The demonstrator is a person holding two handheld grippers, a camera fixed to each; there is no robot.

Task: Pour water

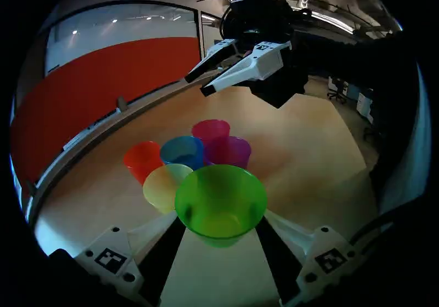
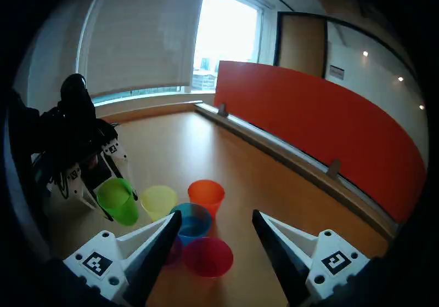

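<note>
In the left gripper view, the left tool (image 1: 221, 222) grips a green cup (image 1: 221, 205), one finger on each side of its wall. I cannot tell whether it holds water. Beyond it the blue cup (image 1: 183, 151) stands on the wooden bench (image 1: 307, 142). A yellow cup (image 1: 163, 185) stands just in front of the blue cup, an orange cup (image 1: 141, 159) just left of it, a purple cup (image 1: 234, 151) just right and a magenta cup (image 1: 210, 130) behind. High above and beyond the blue cup hangs the right tool (image 1: 197, 85), its fingers apart.

In the right gripper view, the right tool's fingers stand wide apart and grip nothing. The blue cup lies just beside its left finger, orange beyond it, yellow left of it, magenta nearer. Farther left of the blue cup, the left tool grips the green cup.
</note>
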